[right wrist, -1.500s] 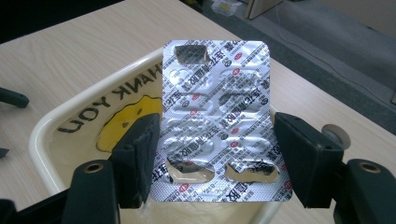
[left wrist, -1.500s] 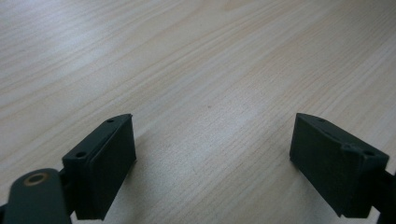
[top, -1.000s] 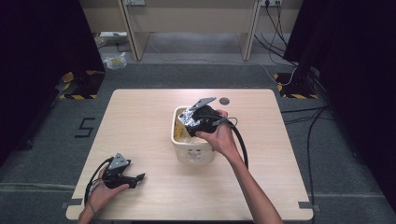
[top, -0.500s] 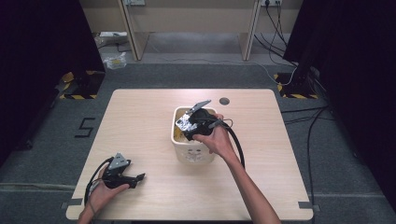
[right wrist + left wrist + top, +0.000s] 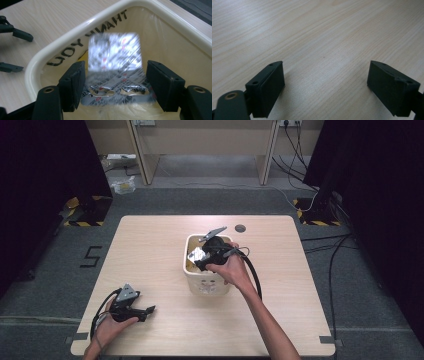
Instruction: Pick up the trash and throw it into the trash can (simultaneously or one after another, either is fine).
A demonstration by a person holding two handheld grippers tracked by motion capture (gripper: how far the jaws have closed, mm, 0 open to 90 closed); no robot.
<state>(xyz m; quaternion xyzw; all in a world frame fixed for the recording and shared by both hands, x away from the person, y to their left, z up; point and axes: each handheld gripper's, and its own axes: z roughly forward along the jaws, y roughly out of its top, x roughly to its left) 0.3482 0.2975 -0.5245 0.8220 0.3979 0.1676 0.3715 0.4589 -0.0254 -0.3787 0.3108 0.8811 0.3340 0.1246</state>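
Pale wood worktop [image 5: 150,250] in a dark room, cream bin [image 5: 207,281] near its middle.

Over the bin's lined mouth the right gripper [image 5: 113,75] has just been opening its jaws, with a silvery blister pack [image 5: 114,53] between them, blurred and seemingly dropping free. The risk, as I judge it: the foil could catch on a pad or the liner and hang at the rim rather than fall inside. Near left, the left gripper [image 5: 325,82] rests released on bare wood.
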